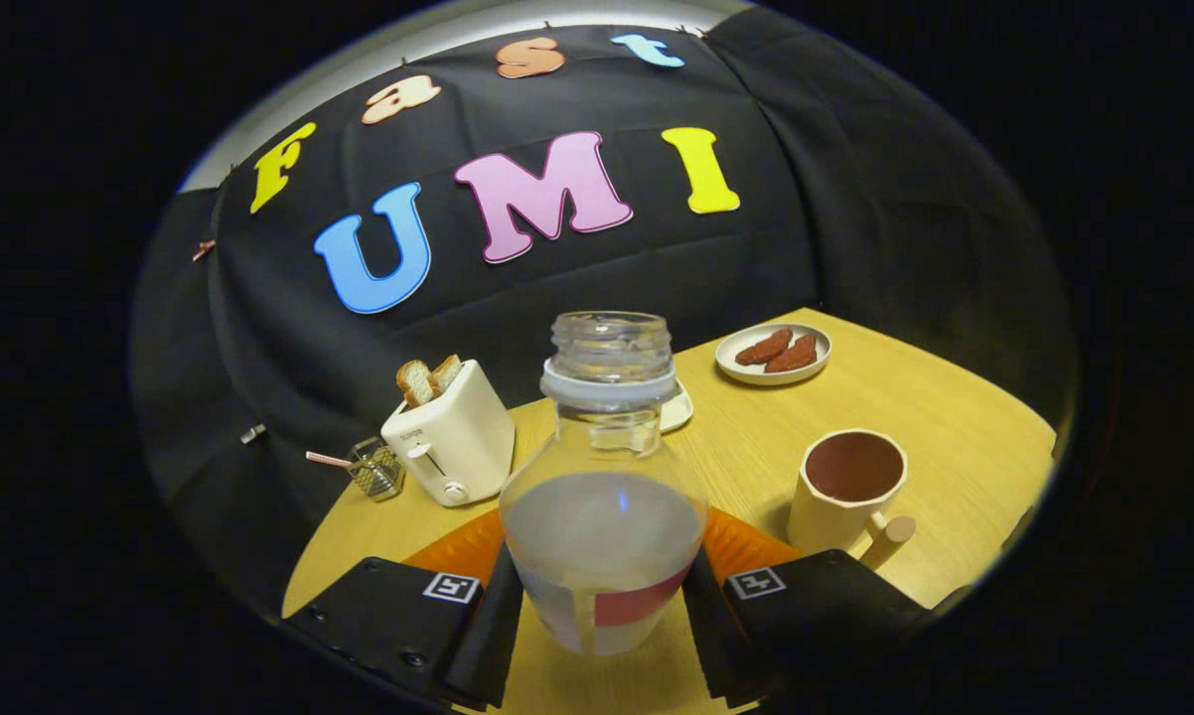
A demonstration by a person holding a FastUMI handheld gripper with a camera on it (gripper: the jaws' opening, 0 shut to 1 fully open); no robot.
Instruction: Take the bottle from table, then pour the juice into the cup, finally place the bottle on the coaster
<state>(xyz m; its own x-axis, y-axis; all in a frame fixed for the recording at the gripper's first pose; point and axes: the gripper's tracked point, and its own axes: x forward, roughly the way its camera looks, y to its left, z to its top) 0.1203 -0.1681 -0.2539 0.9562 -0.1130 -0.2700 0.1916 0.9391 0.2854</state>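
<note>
Bottle (pixel 603 497) of clear glass stands between the two fingers of the tool (pixel 602 606), its mouth open and uncapped, its belly holding a pale cloudy juice up to about the shoulder. Both fingers press against its lower sides, so the tool is clenched on the bottle. Whether its base rests on the bench (pixel 915 397) or hangs just above it cannot be told. Behind the bottle's base, an orange coaster (pixel 746 546) shows on either side of the glass. Just ahead of the right finger stands a cream cup (pixel 848 494) with a dark inside and a stubby handle turned toward the tool. Beyond the bottle's neck a small white dish (pixel 678 409) peeks out, and farther back a plate (pixel 774 354) carries two brown pieces of food. Ahead of the left finger sits a white toaster (pixel 450 439) with two slices of bread (pixel 428 378) standing in it, and just beside it a small wire basket (pixel 374 467).
</note>
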